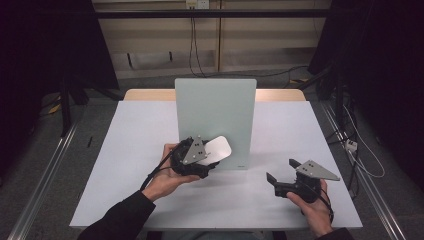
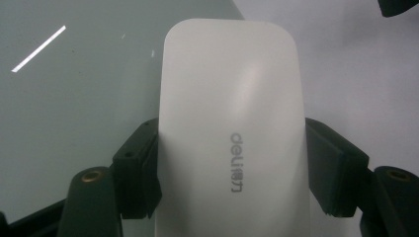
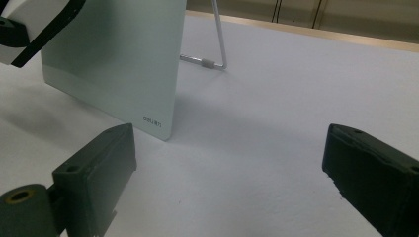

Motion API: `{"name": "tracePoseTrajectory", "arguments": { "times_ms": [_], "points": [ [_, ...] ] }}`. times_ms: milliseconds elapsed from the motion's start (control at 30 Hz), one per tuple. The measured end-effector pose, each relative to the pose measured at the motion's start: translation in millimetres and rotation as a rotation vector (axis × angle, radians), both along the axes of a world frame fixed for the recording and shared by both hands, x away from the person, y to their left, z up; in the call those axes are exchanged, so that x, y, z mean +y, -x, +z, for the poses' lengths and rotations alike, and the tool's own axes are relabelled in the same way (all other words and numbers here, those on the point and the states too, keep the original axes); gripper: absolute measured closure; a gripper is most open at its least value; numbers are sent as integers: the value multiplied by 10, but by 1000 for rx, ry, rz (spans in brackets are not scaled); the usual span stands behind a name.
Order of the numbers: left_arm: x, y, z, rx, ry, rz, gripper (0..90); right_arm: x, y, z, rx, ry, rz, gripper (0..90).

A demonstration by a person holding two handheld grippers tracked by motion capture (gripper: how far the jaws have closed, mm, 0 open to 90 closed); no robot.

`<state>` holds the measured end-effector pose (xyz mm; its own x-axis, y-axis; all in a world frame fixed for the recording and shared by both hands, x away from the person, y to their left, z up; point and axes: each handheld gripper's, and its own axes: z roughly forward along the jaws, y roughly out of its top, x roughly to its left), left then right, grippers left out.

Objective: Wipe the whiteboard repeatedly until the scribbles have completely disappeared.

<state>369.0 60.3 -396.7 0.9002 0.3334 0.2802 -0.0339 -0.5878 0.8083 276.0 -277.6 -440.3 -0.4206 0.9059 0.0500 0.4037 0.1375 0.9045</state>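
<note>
High view shows the left gripper (image 1: 209, 159) clamped on a white deli board eraser (image 1: 216, 149) at the glass desktop whiteboard's (image 1: 215, 107) seven o'clock corner, the right gripper (image 1: 281, 171) wide open and empty, so wiping likely comes next.

My left claw (image 1: 207, 162) is matte black plastic, topped by a grey three-cornered plate (image 1: 194, 151) with small dark screw holes. Seen from its own camera, its two black pads (image 2: 141, 168) are blocky with rounded corners, each backed by a round arm with a brass-coloured screw socket (image 2: 94, 175). My right claw (image 1: 281, 170) is the same black build with its own grey plate (image 1: 316, 170). Thin black cables (image 1: 155, 172) trail from both. I wear dark long sleeves (image 1: 122, 217).
</note>
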Motion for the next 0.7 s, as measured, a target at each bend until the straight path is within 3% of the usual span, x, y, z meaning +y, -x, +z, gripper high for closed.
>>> {"name": "tracePoseTrajectory", "arguments": {
  "times_ms": [133, 333, 700],
  "points": [
    [69, 21, 43, 23, 26, 3, 312, 7, -7, 0, 1, 0, 0, 64],
    [264, -33, 145, 98, 100, 41, 312, 6, -5, -2, 0, 0, 1, 64],
    [617, -98, 306, 179, 192, 70, 312, 6, 4, -2, -3, 6, 4, 64]
  ]
}}
